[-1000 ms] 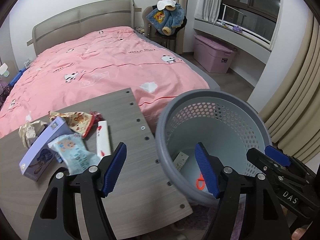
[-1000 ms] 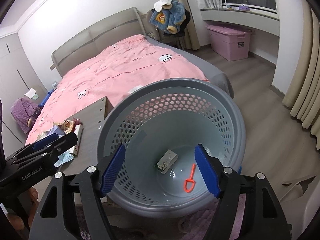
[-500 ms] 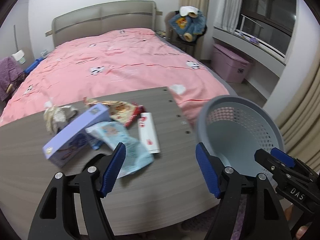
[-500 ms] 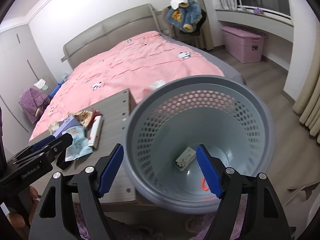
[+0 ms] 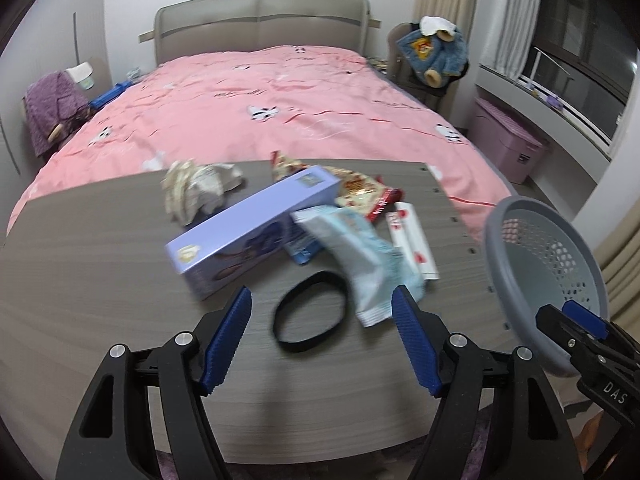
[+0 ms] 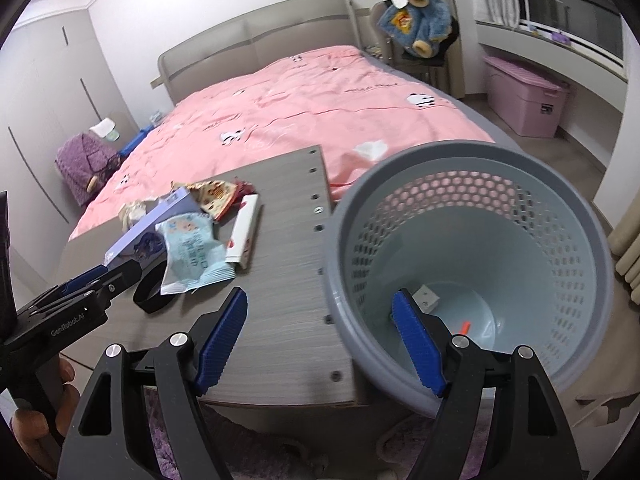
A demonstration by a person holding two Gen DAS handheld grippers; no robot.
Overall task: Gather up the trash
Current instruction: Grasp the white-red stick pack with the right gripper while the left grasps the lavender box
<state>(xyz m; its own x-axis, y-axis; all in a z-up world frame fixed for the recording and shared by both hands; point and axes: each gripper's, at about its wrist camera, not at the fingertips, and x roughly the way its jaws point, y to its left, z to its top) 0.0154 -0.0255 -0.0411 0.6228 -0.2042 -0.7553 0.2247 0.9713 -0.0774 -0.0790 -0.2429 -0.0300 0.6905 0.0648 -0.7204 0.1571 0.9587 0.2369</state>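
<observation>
Trash lies on a grey wooden table (image 5: 100,280): a purple box (image 5: 248,228), a light blue packet (image 5: 364,256), a white and red wrapper (image 5: 412,240), a red snack bag (image 5: 360,192), crumpled paper (image 5: 196,188) and a black band (image 5: 310,312). My left gripper (image 5: 322,336) is open, just above the black band. My right gripper (image 6: 320,340) is open and empty over the table's right edge, beside the grey perforated basket (image 6: 472,264), which holds a small carton (image 6: 426,294) and an orange item (image 6: 464,326).
A bed with a pink cover (image 5: 280,100) lies behind the table. A chair with a blue plush coat (image 5: 432,56) and a pink storage box (image 5: 504,140) stand at the right. Purple rug below the table (image 6: 240,440).
My left gripper has swung left from over the basket to over the trash on the table. My right gripper has also shifted left, so the basket now sits at its right.
</observation>
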